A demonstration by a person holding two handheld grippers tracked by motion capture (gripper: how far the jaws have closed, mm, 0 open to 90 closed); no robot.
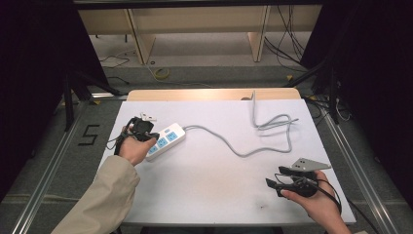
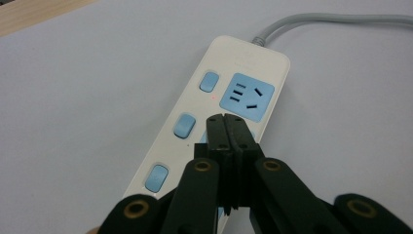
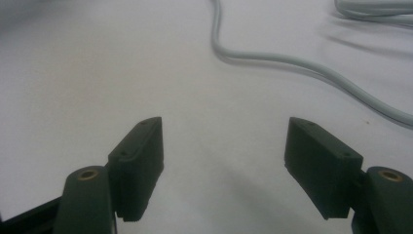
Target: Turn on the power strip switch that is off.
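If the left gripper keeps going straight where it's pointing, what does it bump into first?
Probably the power strip: the shut left gripper points down at its middle socket, right beside the blue switches. How near it is remains unclear.

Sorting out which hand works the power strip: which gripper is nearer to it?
Left. The left gripper hangs shut over the power strip; the right gripper sits far across the table.

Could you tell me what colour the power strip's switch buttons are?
Light blue buttons on the white power strip, clearest in the left gripper view.

Left hand-held gripper (image 2: pixel 227 122) jaws pressed together; right hand-held gripper (image 3: pixel 224 151) jaws spread wide.
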